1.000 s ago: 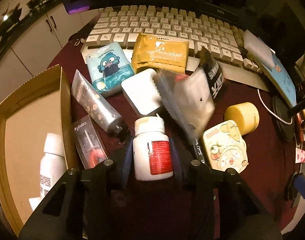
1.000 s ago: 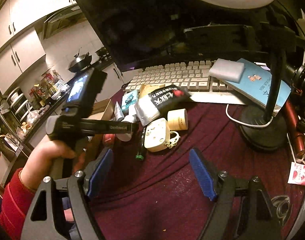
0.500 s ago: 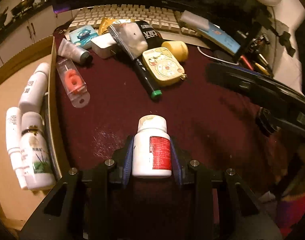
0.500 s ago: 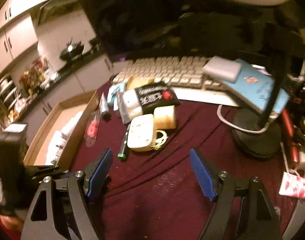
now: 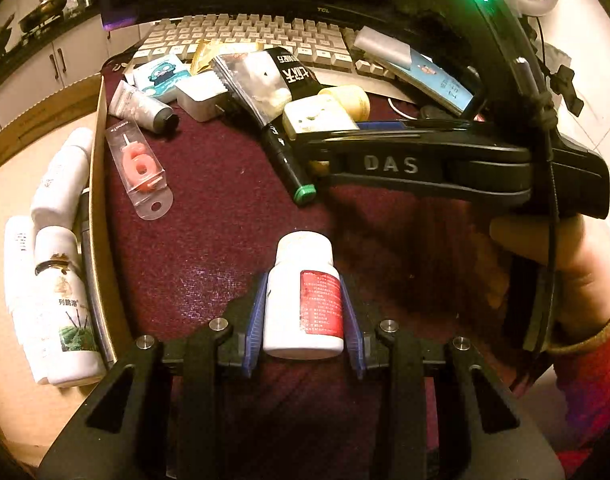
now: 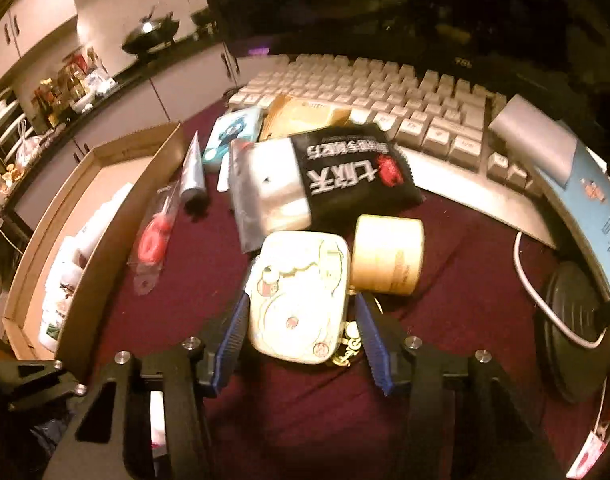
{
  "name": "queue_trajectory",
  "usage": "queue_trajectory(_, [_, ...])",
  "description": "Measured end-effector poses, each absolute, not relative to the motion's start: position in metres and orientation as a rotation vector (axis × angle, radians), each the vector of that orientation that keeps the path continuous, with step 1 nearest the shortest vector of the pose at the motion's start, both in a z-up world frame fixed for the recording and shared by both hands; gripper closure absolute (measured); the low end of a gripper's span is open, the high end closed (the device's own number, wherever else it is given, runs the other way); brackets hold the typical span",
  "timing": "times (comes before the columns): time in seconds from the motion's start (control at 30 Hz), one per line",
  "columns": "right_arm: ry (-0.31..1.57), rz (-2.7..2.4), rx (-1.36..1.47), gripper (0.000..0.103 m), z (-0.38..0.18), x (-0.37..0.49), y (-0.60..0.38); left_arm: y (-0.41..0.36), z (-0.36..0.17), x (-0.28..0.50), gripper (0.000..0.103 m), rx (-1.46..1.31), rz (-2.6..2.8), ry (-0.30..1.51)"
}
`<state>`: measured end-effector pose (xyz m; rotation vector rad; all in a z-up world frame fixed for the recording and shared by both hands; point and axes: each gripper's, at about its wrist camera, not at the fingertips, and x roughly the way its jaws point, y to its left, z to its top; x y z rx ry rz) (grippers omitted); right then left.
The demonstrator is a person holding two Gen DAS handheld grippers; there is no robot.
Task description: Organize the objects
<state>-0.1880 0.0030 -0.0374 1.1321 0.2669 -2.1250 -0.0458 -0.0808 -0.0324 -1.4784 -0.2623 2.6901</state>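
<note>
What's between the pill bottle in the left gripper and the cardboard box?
Nothing: in the left wrist view only bare maroon cloth lies between the pill bottle and the box wall. The boxed candle lies farther up, off that stretch.

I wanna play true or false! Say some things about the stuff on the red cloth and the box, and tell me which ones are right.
1. The left gripper holds a white pill bottle with a red label. True.
2. The cartoon tin sits between the right gripper's closing jaws. True.
3. The cardboard box has nothing in it. False: white bottles lie inside.
4. The candle in the clear pack is shaped like a 9 and lies in the box. False: it is a 6, on the cloth.
5. The marker has a green end. True.
</note>
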Motion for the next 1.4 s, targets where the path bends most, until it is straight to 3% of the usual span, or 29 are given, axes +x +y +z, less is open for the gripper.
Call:
queue_trajectory(0.37, [0.261,-2.166,1.088,0.055,-0.038,-0.171,0.043,-0.079,-0.033,-0.044,0.069,-1.469,2.705,-0.265])
queue_trajectory(0.53, [0.171,-2.164,1.074,0.055,-0.037,-0.167,0.053,-0.073,-0.034,-0.042,0.069,-1.456,2.748,-0.231])
queue_trajectory(1.07, [0.08,-2.145,0.895,0.055,0.013,-0.139,0.062,-0.05,-0.032,-0.038,0.069,-1.446,2.803,-0.125])
queue_trajectory(1.4, [0.085,-2.144,0.797,0.055,0.039,-0.119,0.061,-0.056,-0.017,-0.034,0.069,-1.386,2.832,-0.155])
